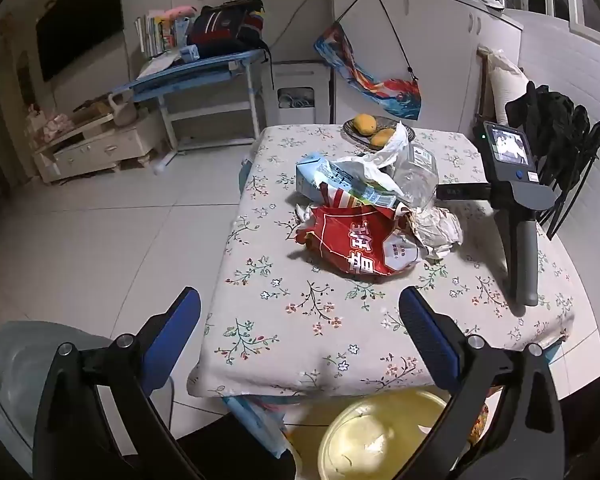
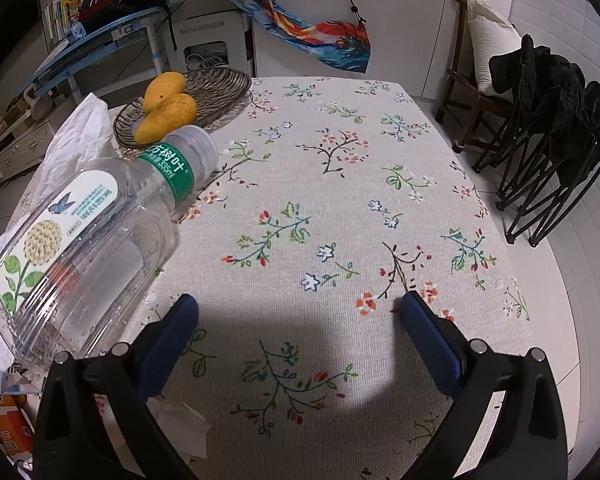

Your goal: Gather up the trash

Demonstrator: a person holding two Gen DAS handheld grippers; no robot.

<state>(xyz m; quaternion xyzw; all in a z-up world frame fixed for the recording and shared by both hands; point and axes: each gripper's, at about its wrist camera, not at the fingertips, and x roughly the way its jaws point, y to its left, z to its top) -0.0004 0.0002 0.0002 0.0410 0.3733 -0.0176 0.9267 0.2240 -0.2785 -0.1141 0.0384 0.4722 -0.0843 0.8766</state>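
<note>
A pile of trash lies mid-table in the left wrist view: a red snack bag [image 1: 356, 246], crumpled white paper [image 1: 438, 230], a blue carton [image 1: 314, 176], a white plastic bag [image 1: 384, 160] and a clear plastic bottle [image 1: 416, 172]. My left gripper [image 1: 300, 312] is open and empty, above the table's near edge, short of the pile. My right gripper [image 2: 300, 312] is open and empty over the floral tablecloth [image 2: 340, 200]. The bottle [image 2: 84, 248] lies on its side just left of it. The right gripper's body [image 1: 512, 184] stands at the table's right in the left view.
A wicker basket [image 2: 220, 88] with two mangoes [image 2: 166, 116] sits at the table's far left corner. A yellow bin [image 1: 380, 436] stands on the floor below the table's near edge. Folded black chairs [image 2: 552, 128] stand right of the table. A tissue [image 2: 180, 424] lies by my right gripper.
</note>
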